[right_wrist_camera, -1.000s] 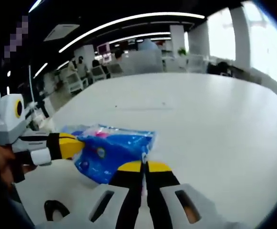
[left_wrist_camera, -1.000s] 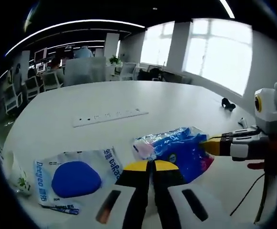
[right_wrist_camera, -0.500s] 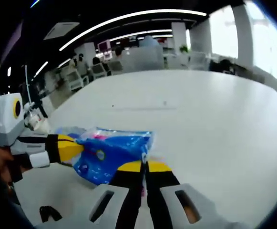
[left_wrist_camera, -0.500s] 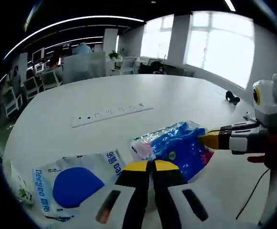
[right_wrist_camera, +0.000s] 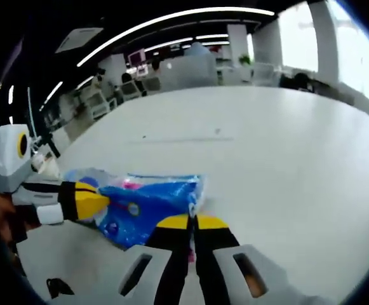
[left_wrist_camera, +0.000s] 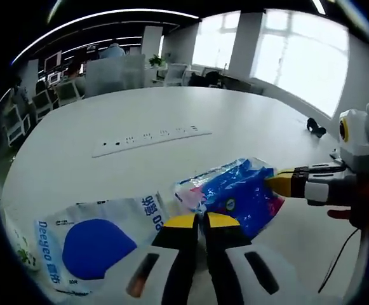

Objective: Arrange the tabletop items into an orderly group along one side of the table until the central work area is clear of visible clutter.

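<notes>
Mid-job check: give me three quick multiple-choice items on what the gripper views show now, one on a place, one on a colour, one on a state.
1. Where does the white power strip lie?
A. Beyond the packets, flat on the table
B. Under the blue packet
C. On a chair

2. What colour is the round pad inside the clear packet?
A. Red
B. Blue
C. Green

3. How do both grippers hold the blue packet?
A. Both open above it
B. One open, one shut
C. Both shut on its edges

Answers: 1 A, the strip lies past both packets. 2 B, the pad shows blue. 3 C, the left gripper and the right gripper each pinch an edge.
</notes>
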{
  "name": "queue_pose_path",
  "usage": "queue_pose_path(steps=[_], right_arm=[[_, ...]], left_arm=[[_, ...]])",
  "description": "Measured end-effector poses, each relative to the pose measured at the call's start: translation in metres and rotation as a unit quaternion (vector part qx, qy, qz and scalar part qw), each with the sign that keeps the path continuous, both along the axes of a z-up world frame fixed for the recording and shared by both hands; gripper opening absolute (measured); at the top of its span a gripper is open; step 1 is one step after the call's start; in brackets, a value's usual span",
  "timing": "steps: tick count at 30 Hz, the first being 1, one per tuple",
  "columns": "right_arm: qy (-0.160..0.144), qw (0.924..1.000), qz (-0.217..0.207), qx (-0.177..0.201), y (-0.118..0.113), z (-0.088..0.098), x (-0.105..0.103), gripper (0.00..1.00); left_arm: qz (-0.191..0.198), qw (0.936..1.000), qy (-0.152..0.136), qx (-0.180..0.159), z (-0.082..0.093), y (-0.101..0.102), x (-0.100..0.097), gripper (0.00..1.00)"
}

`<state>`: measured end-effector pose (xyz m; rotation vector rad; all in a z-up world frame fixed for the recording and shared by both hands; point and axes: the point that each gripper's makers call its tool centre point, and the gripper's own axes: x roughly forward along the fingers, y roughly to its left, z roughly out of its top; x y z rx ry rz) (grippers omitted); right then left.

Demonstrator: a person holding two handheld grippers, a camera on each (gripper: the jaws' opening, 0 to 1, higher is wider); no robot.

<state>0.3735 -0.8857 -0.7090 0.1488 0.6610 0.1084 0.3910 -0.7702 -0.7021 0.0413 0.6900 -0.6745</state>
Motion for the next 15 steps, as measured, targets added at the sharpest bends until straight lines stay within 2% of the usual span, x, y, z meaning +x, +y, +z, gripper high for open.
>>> queue_pose_path(steps=[15], right_arm=[[0.014,0.9999,0.005,0.0,0.001,-0.014,0.007,0.0]], left_arm=[[0.016,0.9997,0.018,-0.001,-0.007,0.004,0.006,0.06]])
